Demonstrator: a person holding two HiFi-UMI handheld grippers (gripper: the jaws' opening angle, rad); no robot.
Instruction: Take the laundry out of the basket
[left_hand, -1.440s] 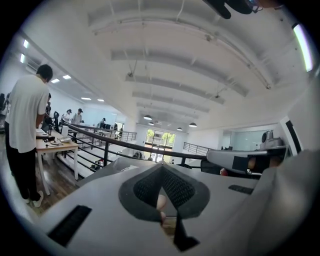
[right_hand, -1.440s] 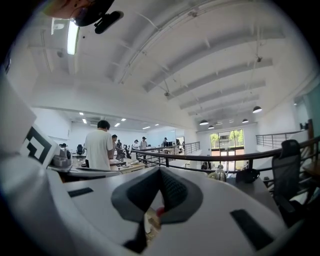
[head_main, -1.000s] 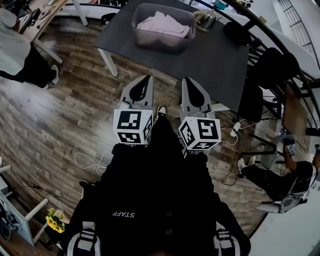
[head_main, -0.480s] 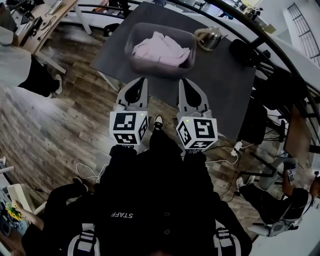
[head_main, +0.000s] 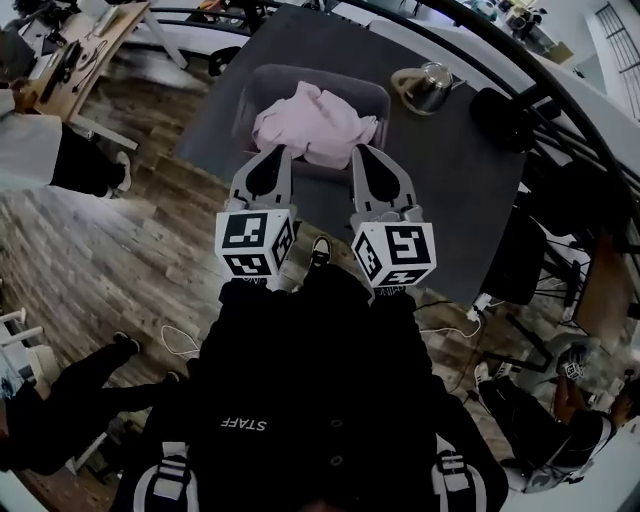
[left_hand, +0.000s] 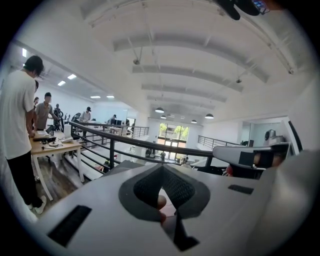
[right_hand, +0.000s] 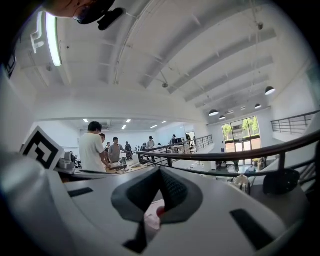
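Observation:
A grey basket (head_main: 262, 88) stands on a dark table (head_main: 450, 180), with pink laundry (head_main: 318, 124) heaped in it and spilling over the near rim. My left gripper (head_main: 279, 151) is shut and empty, its tip at the basket's near rim on the left of the laundry. My right gripper (head_main: 360, 150) is shut and empty too, its tip at the laundry's right edge. In the left gripper view the left gripper (left_hand: 161, 168) has its jaws closed, with a sliver of pink behind them. The right gripper view shows the right gripper (right_hand: 160, 171) the same way.
A glass kettle (head_main: 428, 88) and a dark round object (head_main: 497, 106) sit on the table right of the basket. A person (head_main: 60, 150) stands by a wooden desk (head_main: 95, 40) at the left. Black chairs (head_main: 520, 260) and a cable (head_main: 490, 300) lie right.
Both grippers have moved forward together towards the table. Their tips went from over the floor to the basket's near rim. Both stayed shut.

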